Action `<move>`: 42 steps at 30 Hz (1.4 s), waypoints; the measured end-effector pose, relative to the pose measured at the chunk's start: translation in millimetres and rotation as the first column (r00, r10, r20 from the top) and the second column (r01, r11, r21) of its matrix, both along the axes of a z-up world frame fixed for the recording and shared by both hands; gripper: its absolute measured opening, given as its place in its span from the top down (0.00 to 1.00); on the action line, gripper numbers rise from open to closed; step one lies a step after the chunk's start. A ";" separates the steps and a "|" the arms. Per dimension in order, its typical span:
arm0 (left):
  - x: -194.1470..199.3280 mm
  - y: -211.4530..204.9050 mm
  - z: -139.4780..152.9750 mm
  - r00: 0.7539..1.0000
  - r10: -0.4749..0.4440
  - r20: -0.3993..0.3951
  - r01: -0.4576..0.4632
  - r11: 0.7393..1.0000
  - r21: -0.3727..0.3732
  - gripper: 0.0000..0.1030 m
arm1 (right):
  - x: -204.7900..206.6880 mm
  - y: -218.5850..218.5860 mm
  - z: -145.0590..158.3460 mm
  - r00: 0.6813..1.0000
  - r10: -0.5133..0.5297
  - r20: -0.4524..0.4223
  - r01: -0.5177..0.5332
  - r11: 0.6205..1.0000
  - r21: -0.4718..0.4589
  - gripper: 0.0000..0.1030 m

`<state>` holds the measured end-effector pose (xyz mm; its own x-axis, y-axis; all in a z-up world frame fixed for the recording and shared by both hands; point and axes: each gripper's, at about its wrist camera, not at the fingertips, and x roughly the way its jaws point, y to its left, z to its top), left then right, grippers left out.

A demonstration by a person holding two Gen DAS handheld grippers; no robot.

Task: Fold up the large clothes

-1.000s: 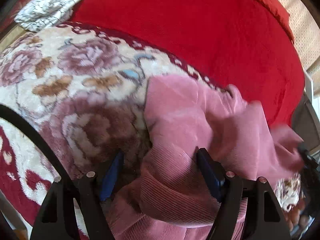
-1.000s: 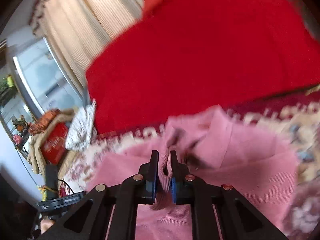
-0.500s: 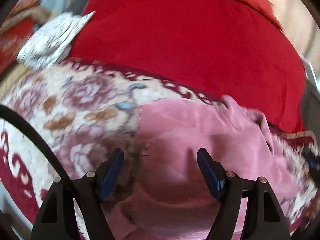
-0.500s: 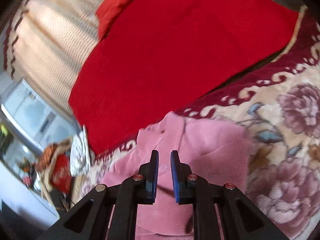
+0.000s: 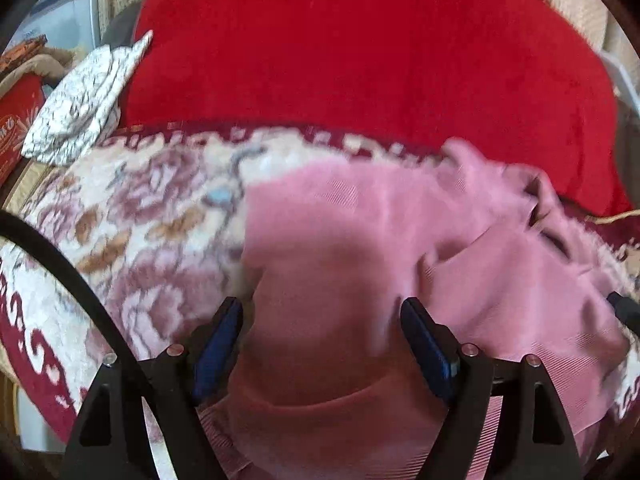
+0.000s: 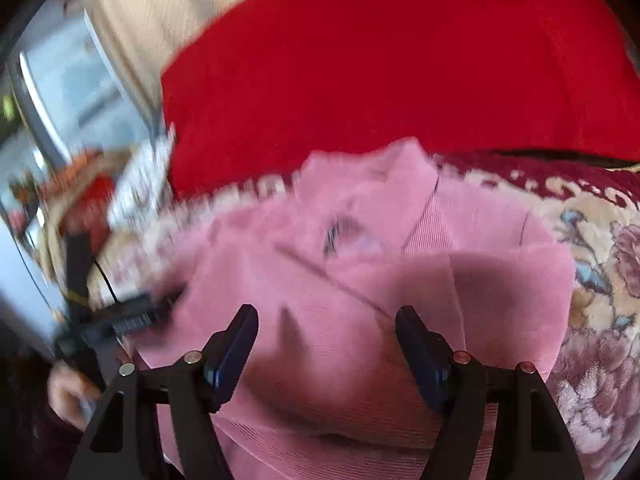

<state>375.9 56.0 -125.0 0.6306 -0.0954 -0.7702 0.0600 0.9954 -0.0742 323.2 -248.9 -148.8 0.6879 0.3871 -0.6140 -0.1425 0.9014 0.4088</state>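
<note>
A pink ribbed garment (image 5: 360,240) lies spread on the floral blanket (image 5: 132,220), its collar end rumpled toward the red bedspread. My left gripper (image 5: 320,308) hovers low over the garment's left part, its jaws opening wide; cloth lies below them and the pads press nothing. My right gripper (image 6: 326,312) stands over the garment (image 6: 400,272) near a fold line. Its jaws are opening too, and nothing is pinched between them. In the right wrist view the left gripper's body (image 6: 128,316) and a hand (image 6: 68,392) show blurred at the left.
A red bedspread (image 5: 360,48) covers the bed beyond the blanket. A white patterned cloth (image 5: 84,96) lies at the far left beside a red box (image 5: 16,128). A beige curtain (image 6: 140,20) and a window (image 6: 60,92) stand behind.
The right gripper was shut on a pink fold, let it go, and now stands wide open lower over the garment. The left gripper slid sideways and rolled; the garment lies flatter.
</note>
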 end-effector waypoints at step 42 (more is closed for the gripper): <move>-1.4 -67.9 -43.2 0.989 -0.131 -0.068 0.142 0.969 0.201 0.07 | 6.0 26.7 -12.6 0.998 0.001 -0.062 -0.010 0.988 -0.154 0.41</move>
<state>374.5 -12.0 -168.2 0.5797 -0.0147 -0.8147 0.1978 0.9725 0.1232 329.2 -222.2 -161.4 0.6453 0.2886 -0.7073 -0.1268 0.9535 0.2733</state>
